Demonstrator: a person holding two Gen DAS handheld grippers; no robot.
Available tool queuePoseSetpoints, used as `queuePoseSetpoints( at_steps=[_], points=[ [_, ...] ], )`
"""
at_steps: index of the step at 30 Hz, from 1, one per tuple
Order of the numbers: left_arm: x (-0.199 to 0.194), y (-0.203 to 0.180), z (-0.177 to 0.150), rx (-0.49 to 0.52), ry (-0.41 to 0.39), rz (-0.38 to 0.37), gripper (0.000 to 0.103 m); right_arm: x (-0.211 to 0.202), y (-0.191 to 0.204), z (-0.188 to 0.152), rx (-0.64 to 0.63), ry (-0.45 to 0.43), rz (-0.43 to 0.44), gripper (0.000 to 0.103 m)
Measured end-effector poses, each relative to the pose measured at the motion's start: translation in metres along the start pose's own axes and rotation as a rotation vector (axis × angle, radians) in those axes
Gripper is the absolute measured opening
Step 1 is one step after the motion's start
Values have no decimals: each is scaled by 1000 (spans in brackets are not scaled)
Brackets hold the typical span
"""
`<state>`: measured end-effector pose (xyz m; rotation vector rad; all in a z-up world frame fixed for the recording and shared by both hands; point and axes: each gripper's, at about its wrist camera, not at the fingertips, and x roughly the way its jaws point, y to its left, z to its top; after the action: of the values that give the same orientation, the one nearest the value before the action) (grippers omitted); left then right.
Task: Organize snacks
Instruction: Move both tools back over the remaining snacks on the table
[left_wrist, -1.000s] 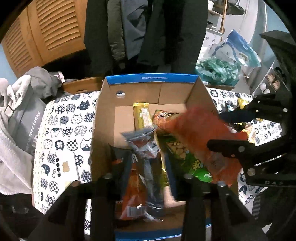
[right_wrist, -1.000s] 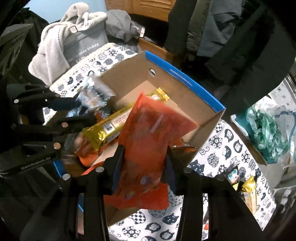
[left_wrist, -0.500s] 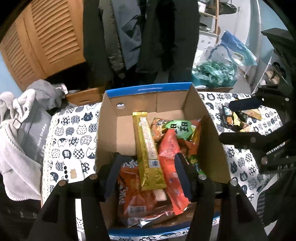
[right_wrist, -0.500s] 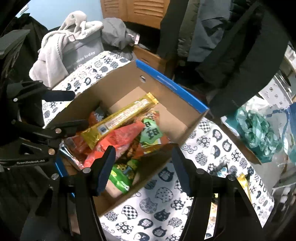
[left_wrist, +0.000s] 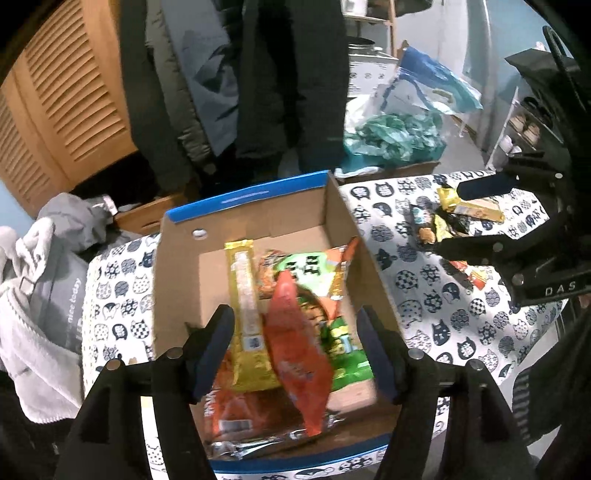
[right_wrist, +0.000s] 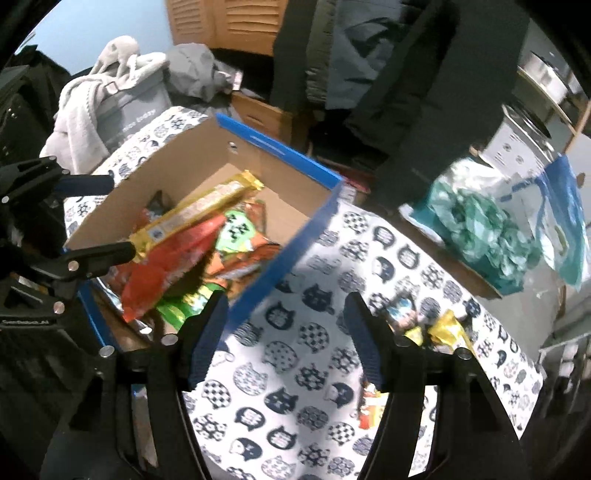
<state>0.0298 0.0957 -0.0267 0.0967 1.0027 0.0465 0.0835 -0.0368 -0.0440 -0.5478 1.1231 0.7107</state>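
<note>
Left gripper (left_wrist: 295, 347): jaws spread wide, holding nothing, poised over the near end of the box (left_wrist: 177, 273). Red packet (left_wrist: 297, 354) lies between the fingers, gold bar (left_wrist: 245, 295) at 11 o'clock. Right gripper (right_wrist: 284, 336): jaws apart, empty, above the cloth (right_wrist: 295, 369); box at 10 o'clock, loose snacks (right_wrist: 436, 328) at 3 o'clock.

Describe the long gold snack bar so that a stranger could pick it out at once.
Find the blue-rimmed cardboard box on the cat-print tablecloth. Inside, the long gold bar lies lengthwise left of the red packet. It alone is slim and stick-shaped.
</note>
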Motion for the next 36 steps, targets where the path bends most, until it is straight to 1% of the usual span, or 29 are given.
queuePoseSetpoints(
  at_steps=[6,15,19,22,31,36],
  points=[
    [8,-29,11,27,25,-35,70,-9,-34,-21,55,-5,-22,69],
    [18,-74,23,84,59,-65,71,-20,-86,-51,131,-11,-57,69],
    [22,-93,30,111,63,-70,72,-22,-106,-64,160,-12,-62,69],
    [26,-104,34,122,68,-77,77,-23,-121,-75,176,-12,-73,69],
    [45,-142,46,149,103,-89,77,-25,-162,-106,220,-17,-86,69],
    [58,-160,55,179,109,-77,77,-21,-179,-118,204,-3,-87,69]
  ],
)
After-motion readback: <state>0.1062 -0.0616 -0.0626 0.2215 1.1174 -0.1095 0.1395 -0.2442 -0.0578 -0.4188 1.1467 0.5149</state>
